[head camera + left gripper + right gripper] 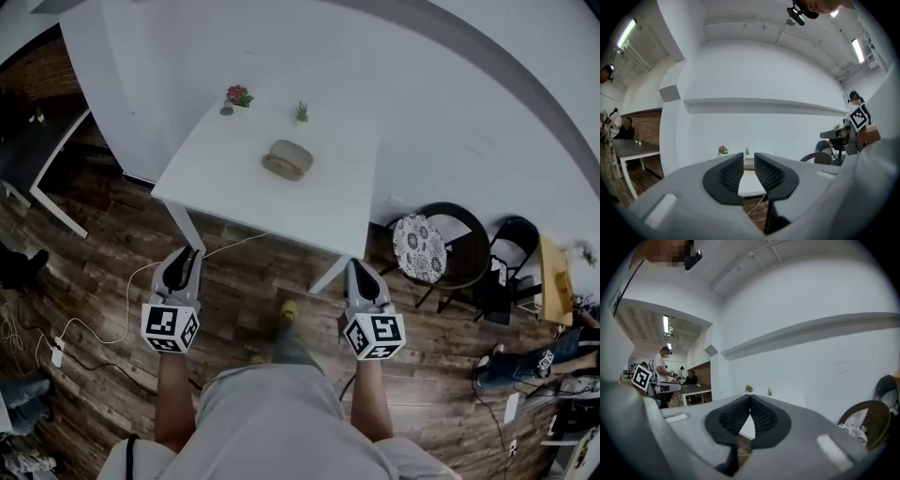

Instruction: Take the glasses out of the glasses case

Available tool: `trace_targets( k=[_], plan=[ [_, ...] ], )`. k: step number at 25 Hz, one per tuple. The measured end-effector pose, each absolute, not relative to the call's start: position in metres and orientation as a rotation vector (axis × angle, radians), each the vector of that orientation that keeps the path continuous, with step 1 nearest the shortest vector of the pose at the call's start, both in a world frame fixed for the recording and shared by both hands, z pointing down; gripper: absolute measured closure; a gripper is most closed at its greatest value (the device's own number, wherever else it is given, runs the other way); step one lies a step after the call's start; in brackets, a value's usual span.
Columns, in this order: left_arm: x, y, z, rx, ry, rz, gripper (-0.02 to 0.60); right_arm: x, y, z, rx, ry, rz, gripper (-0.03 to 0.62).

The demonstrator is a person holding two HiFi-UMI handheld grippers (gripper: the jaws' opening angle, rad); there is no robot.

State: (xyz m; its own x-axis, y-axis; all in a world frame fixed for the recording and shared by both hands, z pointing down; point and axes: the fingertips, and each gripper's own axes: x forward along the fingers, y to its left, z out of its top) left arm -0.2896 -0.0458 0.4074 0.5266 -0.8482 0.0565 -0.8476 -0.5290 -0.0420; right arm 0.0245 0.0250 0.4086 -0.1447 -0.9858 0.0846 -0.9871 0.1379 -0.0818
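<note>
A closed grey-brown glasses case lies near the middle of a white table; no glasses are in sight. Both grippers hang over the wooden floor short of the table's near edge, far from the case. My left gripper points at the table's left leg, its jaws a narrow gap apart and empty. A sliver of the case shows through that gap. My right gripper is near the table's front corner, its tips touching with nothing held.
Two small potted plants stand at the table's far edge by the white wall. Two dark chairs stand to the right. A white cable runs across the floor. A dark table is at left, with people beyond it.
</note>
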Motion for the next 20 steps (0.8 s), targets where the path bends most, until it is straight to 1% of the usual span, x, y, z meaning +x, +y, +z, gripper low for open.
trace_targets(
  k=[5,13,20],
  plan=[
    [-0.281,-0.073,0.407,-2.721,1.502,-0.127,0.514,0.031,-0.007,0.412,2.05,-2.383,0.19,0.591],
    [-0.286,-0.138,0.413,-2.709,1.559,-0.177,0.514,0.037,-0.083,0.423,2.008,-2.393,0.226,0.591],
    [-0.261,-0.209,0.432,-2.744,1.577,-0.224,0.514,0.055,-0.157,0.443,1.954,-2.391,0.309,0.591]
  ],
)
